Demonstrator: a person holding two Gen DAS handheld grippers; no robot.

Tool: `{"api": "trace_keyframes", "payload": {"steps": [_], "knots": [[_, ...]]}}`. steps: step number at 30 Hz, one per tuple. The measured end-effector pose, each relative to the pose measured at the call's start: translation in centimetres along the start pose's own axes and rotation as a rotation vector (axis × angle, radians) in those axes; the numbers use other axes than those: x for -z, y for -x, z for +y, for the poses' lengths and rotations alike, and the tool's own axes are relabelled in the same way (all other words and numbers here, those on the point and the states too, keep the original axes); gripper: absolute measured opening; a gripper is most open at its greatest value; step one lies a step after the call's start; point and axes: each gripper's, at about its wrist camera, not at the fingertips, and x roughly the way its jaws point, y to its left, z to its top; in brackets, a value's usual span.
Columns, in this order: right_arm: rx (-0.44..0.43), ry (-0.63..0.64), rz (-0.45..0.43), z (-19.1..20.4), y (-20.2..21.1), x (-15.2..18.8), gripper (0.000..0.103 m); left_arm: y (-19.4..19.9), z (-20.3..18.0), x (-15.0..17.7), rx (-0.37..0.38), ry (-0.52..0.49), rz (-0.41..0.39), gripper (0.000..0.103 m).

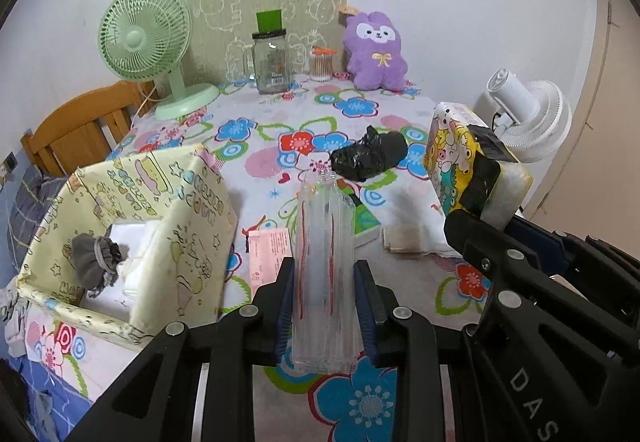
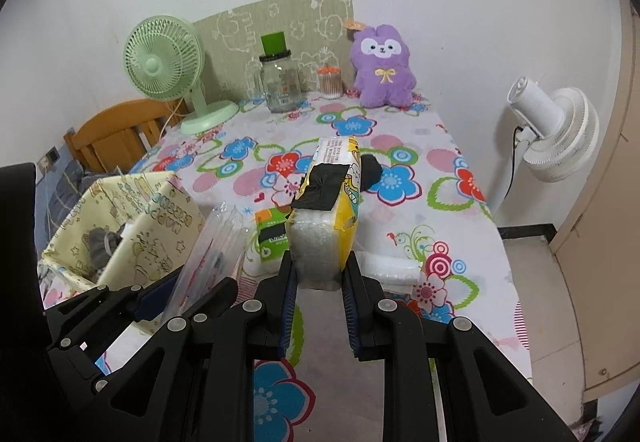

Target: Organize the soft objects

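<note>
Soft objects lie spread over a table under a flower-print cloth (image 1: 360,110), with a yellow cartoon-print fabric bin (image 1: 192,202) at the left edge. Inside the bin sit a grey drawstring pouch (image 1: 96,258) and white folded items (image 1: 132,238). Just right of it, the left gripper (image 1: 325,306) is clamped on a clear ribbed plastic pack (image 1: 324,262) with red lines inside, held upright above the cloth. A pink leaflet (image 1: 268,250) lies flat behind its fingers. Further right, a black crumpled bag (image 1: 368,156) rests on the table. The right gripper (image 2: 320,282) is closed on a yellow cartoon-print tissue pack (image 2: 336,210) patched with black tape, lifted clear of the cloth. At the back stand a green desk fan (image 1: 144,34), a glass jar (image 1: 271,60) with a dark lid, a cotton-swab tub (image 1: 321,66) and a purple plush toy (image 1: 376,50). A white fan (image 2: 556,130) stands off the table at far right.
</note>
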Motion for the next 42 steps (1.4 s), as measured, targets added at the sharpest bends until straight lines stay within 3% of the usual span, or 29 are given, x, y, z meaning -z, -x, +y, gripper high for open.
{"api": "trace_keyframes", "payload": {"steps": [17, 42], "knots": [[0.022, -0.001, -0.063, 1.9, 4.8, -1.7, 0.025, 4.5, 1.0, -1.6, 0.035, -0.019, -0.062, 0.028], [-0.013, 0.03, -0.078, 6.6, 5.4, -2.9, 0.025, 6.8, 5.3, -2.2, -0.008, -0.016, -0.094, 0.028]]}}
